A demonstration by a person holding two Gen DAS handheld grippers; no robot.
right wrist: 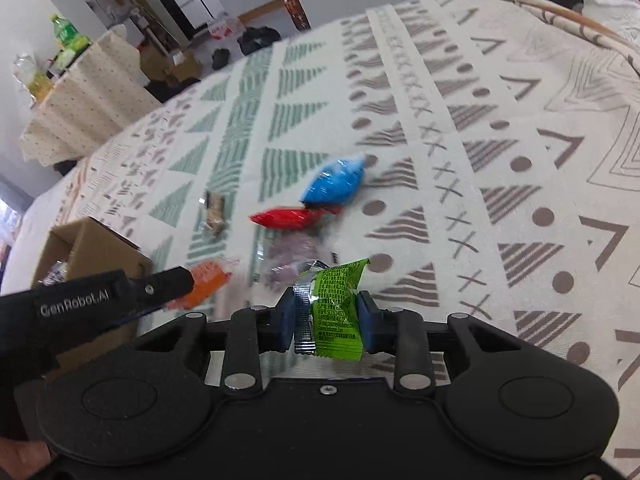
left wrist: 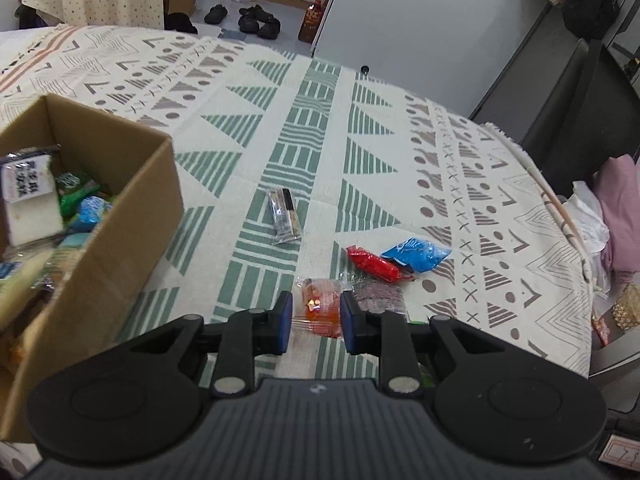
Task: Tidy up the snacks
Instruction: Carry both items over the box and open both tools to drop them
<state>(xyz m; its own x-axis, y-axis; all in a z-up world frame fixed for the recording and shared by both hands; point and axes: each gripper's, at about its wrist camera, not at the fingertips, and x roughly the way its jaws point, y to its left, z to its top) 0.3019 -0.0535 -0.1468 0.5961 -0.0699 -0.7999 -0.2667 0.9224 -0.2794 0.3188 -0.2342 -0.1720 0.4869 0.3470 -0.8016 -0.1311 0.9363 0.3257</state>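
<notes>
My left gripper (left wrist: 316,312) is shut on an orange snack packet (left wrist: 320,302), held just above the patterned tablecloth (left wrist: 320,120). From the right wrist view the same left gripper (right wrist: 188,286) shows at the left with the orange packet (right wrist: 208,276) at its tip. The right gripper (right wrist: 326,320) is shut on a green foil packet (right wrist: 338,304) standing upright between its pads. On the cloth lie a red packet (left wrist: 374,264), a blue packet (left wrist: 418,254), a clear purplish packet (left wrist: 380,294) and a dark stick packet (left wrist: 285,216). A cardboard box (left wrist: 132,216) at the left holds several snacks.
The table's right edge drops off beside a black chair (left wrist: 580,112) and pink cloth (left wrist: 620,208). Beyond the far edge are shoes (left wrist: 256,20) on the floor and a second table under a dotted cloth (right wrist: 88,108) with bottles on it.
</notes>
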